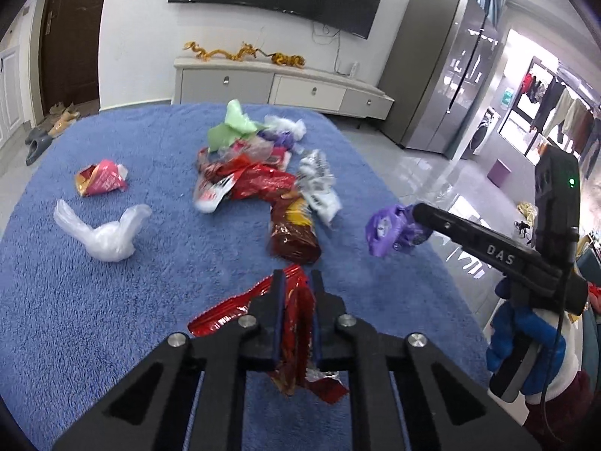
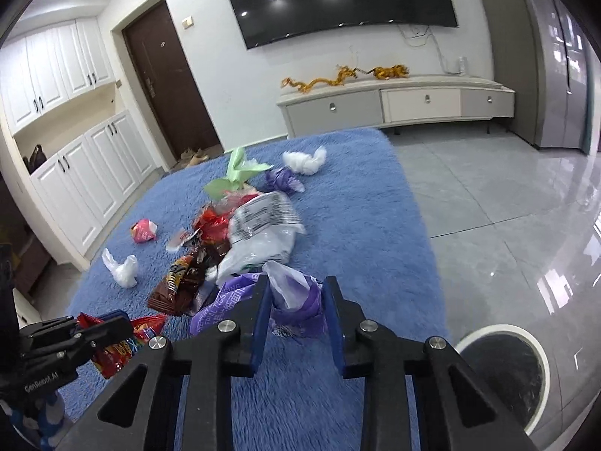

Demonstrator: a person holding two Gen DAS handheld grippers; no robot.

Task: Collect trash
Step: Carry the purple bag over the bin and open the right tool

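My left gripper (image 1: 296, 282) is shut on a crumpled red snack wrapper (image 1: 229, 310) just above the blue fluffy cover (image 1: 94, 330). In the right wrist view the left gripper (image 2: 120, 319) shows at lower left with the red wrapper (image 2: 150, 329). My right gripper (image 2: 295, 285) is shut on a purple plastic bag (image 2: 296, 297). Seen from the left, the purple bag (image 1: 383, 231) hangs from the right gripper (image 1: 415, 212) at the cover's right edge. A pile of wrappers (image 1: 259, 176) lies mid-cover, with a brown wrapper (image 1: 296, 236) nearest.
A white plastic bag (image 1: 105, 236) and a pink wrapper (image 1: 101, 178) lie apart on the left. A round bin (image 2: 503, 368) with a white rim and dark liner stands on the tiled floor at lower right. A TV cabinet (image 2: 394, 105) lines the far wall.
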